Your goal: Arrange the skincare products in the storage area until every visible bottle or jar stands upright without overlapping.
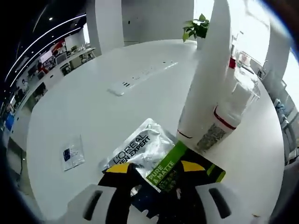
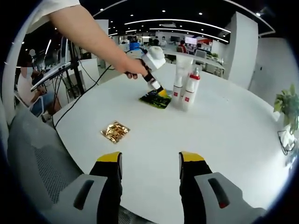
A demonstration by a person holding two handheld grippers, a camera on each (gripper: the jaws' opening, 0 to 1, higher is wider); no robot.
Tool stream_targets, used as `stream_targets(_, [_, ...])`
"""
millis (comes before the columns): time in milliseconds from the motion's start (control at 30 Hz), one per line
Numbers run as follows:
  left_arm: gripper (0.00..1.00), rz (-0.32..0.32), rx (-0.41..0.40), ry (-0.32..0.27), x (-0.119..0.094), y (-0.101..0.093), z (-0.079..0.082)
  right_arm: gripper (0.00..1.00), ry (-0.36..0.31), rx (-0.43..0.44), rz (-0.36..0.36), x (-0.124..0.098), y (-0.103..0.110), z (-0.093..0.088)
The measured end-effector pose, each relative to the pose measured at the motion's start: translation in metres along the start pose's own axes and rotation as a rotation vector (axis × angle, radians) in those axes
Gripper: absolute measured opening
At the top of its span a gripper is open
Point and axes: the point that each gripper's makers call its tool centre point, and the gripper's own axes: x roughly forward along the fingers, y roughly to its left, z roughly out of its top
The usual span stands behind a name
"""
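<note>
A silver and green sachet (image 1: 154, 154) lies flat on the round white table (image 1: 84, 107). My left gripper (image 1: 155, 167) is open, its yellow-tipped jaws standing either side of the sachet's near end. Just right of it stand a tall white tube (image 1: 205, 70) and a white bottle (image 1: 229, 112) with a red band and a clear cap, both upright and touching. In the right gripper view, the left gripper (image 2: 158, 89) rests on the sachet (image 2: 155, 100) beside the tube (image 2: 180, 81) and bottle (image 2: 190, 91). My right gripper (image 2: 150, 164) hangs open near the table edge, holding nothing.
A gold foil packet (image 2: 115, 132) lies on the table ahead of the right gripper. A small white and blue sachet (image 1: 72, 154) and a white power strip (image 1: 140, 77) lie further off. A potted plant (image 1: 196, 28) stands at the far edge. A grey chair (image 2: 32, 154) is close by.
</note>
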Motion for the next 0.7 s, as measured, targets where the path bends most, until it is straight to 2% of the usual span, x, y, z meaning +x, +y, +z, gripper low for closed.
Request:
stream_targets(67, [0.41,0.01,0.009,-0.003,0.0,-0.001,0.002,0.46,0.001,0.002,-0.002,0.0,-0.001,0.0])
stream_targets(133, [0.38,0.007,0.034,-0.009,-0.002,-0.004,0.002,0.46,0.002,0.004,0.0,0.0,0.0,0.0])
stream_targets(200, [0.34,-0.003,0.021,-0.012,-0.002,-0.007,0.002,0.46,0.0,-0.001,0.002,0.0,0.0,0.0])
stream_targets(467, [0.38,-0.018,-0.01,-0.014,-0.001,-0.012,0.001,0.46,-0.012,0.006,0.0,-0.001,0.0,0.002])
stream_targets(600, [0.36,-0.031,0.02,-0.015,-0.002,-0.018,-0.001,0.46,-0.008,0.004,-0.001,0.0,-0.001,0.001])
stream_targets(700, [0.37,-0.034,0.011,-0.016,-0.001,-0.018,-0.001,0.46,-0.01,0.006,-0.002,0.0,-0.001,0.002])
